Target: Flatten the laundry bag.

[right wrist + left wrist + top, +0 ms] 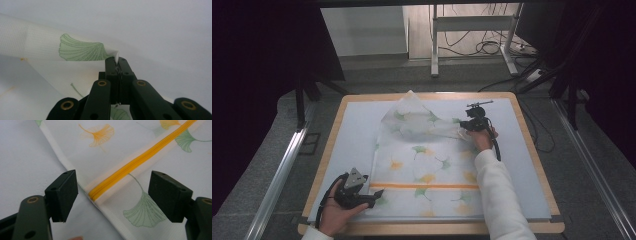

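A white mesh laundry bag (422, 165) printed with green and orange ginkgo leaves lies on the pale mat, an orange zipper (424, 186) running across its near part. Its far half is lifted and folded toward the near side. My right gripper (464, 126) is shut on the bag's far right corner (113, 53), holding it above the mat. My left gripper (379, 192) rests open at the bag's near left edge. In the left gripper view its jaws stand wide on either side of the zipper's end (93, 193), not pressing on the fabric.
The pale mat (527, 165) covers a wooden table (539, 172). Beyond the table's far edge are a metal desk frame (472, 35) and loose cables (489, 47) on the floor. Metal rails run along both sides.
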`<state>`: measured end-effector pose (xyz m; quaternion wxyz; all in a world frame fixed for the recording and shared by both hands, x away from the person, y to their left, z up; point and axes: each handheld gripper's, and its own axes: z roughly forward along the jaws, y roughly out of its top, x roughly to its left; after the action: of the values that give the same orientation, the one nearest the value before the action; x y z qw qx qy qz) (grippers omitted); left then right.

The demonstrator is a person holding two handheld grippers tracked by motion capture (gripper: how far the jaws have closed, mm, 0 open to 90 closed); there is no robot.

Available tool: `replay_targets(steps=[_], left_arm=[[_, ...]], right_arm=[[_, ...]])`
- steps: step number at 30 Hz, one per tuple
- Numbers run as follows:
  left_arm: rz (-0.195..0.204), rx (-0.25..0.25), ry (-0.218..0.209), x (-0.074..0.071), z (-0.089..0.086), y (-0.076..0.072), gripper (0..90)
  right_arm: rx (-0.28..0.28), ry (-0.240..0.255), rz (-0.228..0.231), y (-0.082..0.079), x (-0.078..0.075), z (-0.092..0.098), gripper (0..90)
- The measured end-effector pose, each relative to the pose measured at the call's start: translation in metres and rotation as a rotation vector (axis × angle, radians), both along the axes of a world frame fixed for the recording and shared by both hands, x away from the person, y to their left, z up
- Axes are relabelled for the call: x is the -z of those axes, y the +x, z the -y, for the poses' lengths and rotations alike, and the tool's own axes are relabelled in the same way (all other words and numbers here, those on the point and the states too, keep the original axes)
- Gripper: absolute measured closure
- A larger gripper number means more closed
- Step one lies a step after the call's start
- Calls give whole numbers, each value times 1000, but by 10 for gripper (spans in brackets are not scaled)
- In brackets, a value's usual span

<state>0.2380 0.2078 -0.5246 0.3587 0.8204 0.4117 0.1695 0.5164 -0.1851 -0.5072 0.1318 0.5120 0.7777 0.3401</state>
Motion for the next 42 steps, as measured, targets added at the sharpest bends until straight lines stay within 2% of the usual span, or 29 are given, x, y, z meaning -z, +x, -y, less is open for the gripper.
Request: replay_targets(steps=[2, 4, 6, 8, 9, 10, 12, 18, 23, 28, 34, 37, 39, 40, 42], left_arm=[[0, 0, 0, 0, 0, 0, 234], [0, 0, 0, 0, 0, 0, 234], [-1, 0, -1, 0, 0, 0, 234], [-2, 2, 2, 1, 0, 1, 234], [-2, 2, 2, 1, 0, 1, 234], [-4, 4, 5, 1, 0, 1, 234], [-3, 8, 7, 0, 1, 1, 234], [-1, 10, 11, 0, 4, 0, 234], [-3, 11, 10, 0, 5, 0, 234], [-4, 10, 13, 1, 5, 0, 234], [-4, 7, 15, 1, 5, 0, 234], [-4, 7, 16, 1, 5, 0, 234], [-4, 5, 16, 1, 5, 0, 234], [-5, 6, 16, 1, 5, 0, 233], [-5, 7, 16, 1, 6, 0, 233]], right_arm=[[15, 4, 2, 4, 2, 3, 812], [25, -6, 17, 6, 0, 6, 685], [47, 12, 40, 5, -5, 12, 580], [57, 32, 74, 2, -14, 19, 530], [57, 32, 74, 2, -14, 19, 530], [54, 33, 110, -2, -25, 25, 498], [53, 28, 141, -8, -37, 30, 485], [-5, -13, 201, -38, -68, 38, 478], [-91, -18, 211, -68, -78, 37, 478], [-153, 18, 227, -99, -83, 38, 492], [-223, 43, 210, -128, -77, 37, 515], [-255, 61, 193, -140, -68, 35, 538], [-284, 75, 171, -149, -59, 33, 599], [-306, 72, 153, -154, -54, 32, 625], [-344, 32, 116, -162, -46, 29, 677]])
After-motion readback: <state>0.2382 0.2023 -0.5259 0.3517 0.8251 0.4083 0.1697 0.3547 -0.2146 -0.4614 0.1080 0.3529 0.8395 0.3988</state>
